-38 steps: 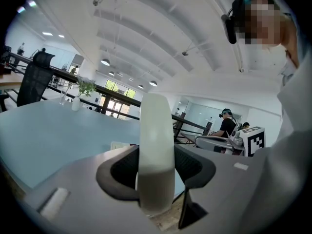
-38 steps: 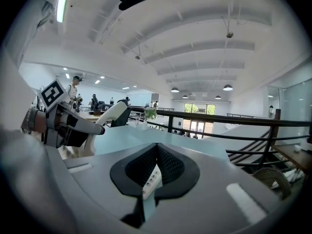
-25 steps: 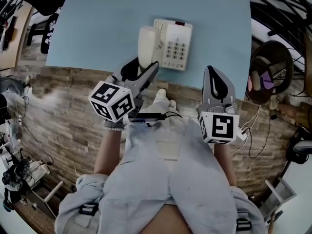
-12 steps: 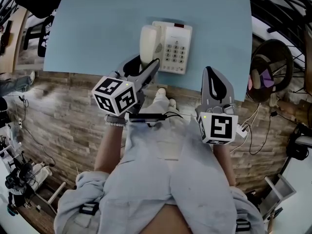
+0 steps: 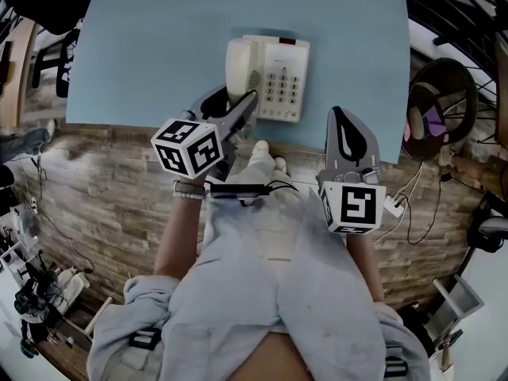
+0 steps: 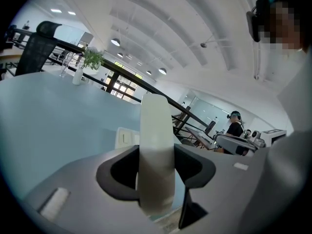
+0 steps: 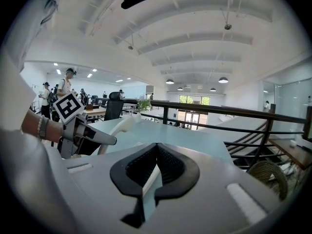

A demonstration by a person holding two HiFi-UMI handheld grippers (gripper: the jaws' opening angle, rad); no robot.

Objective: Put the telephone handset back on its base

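Between the fingers of the left gripper (image 6: 156, 167) stands the cream telephone handset (image 6: 157, 135), clamped at its near end, with a finger pressing on each side of it. Beyond the fingertips, the handset runs forward along the left side of the telephone base (image 5: 283, 76), which lies on the blue bench (image 5: 159, 46). Whether the handset sits fully in its cradle cannot be told. To the right of those fingers, apart from the telephone, the right gripper (image 5: 347, 121) hangs over the near bench edge. Its fingers are closed together with nothing between them.
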